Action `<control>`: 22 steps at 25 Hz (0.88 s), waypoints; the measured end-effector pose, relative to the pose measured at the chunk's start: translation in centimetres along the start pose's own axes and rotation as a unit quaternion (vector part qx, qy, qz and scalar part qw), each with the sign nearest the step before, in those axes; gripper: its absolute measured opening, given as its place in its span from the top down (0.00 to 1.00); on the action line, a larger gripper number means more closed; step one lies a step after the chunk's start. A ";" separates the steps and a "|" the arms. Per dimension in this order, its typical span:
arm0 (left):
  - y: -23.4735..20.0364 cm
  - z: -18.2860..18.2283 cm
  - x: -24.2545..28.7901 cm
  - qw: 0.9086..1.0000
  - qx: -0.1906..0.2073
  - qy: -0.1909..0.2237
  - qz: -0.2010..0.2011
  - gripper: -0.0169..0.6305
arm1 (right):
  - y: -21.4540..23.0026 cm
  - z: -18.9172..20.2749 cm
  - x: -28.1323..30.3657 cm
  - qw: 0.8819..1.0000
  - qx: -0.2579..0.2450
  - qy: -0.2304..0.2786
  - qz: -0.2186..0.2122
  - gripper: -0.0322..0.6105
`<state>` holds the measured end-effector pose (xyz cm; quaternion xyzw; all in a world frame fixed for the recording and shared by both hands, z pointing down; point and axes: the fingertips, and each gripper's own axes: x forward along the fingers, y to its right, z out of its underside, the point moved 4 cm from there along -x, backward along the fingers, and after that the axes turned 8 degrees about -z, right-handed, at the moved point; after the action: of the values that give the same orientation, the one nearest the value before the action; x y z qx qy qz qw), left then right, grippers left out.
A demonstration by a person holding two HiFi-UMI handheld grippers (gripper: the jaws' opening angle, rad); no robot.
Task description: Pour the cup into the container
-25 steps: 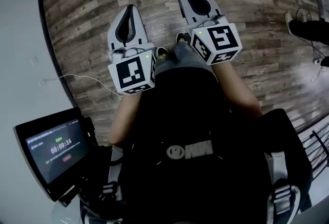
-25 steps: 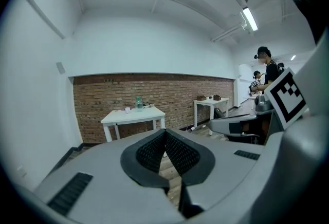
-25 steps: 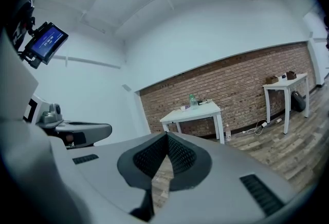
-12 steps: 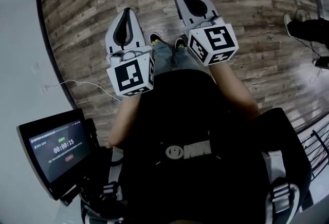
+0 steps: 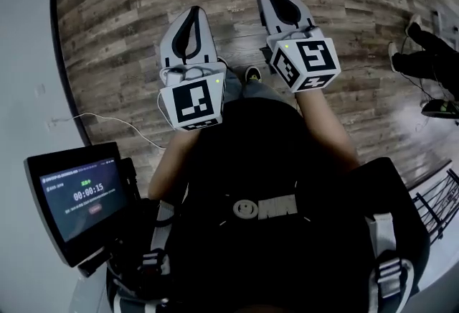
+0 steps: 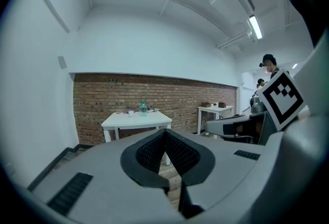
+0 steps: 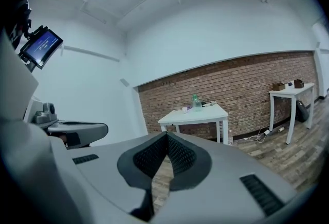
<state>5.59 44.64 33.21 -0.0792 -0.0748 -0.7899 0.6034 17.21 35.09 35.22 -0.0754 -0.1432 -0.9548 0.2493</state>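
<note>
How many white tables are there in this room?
2. One white table stands centre in the right gripper view, with a green bottle on it; the second table stands further right. Others may be hidden.

00:00:15 on the monitor [image 5: 77, 198]

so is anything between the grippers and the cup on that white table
Nothing visible. The cup sits on the far white table beside a green bottle; only bare wood floor lies between it and the left gripper and right gripper, both shut and empty.
</note>
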 end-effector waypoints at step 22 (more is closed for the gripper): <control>0.0 -3.0 2.2 0.999 0.011 0.029 -0.009 0.97 | 1.3 -2.0 0.5 0.999 -0.027 0.035 -0.003 0.96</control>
<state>4.95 41.90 30.80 -0.0486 -0.0664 -0.7962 0.5995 17.29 33.16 33.68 -0.0486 -0.1089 -0.9610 0.2495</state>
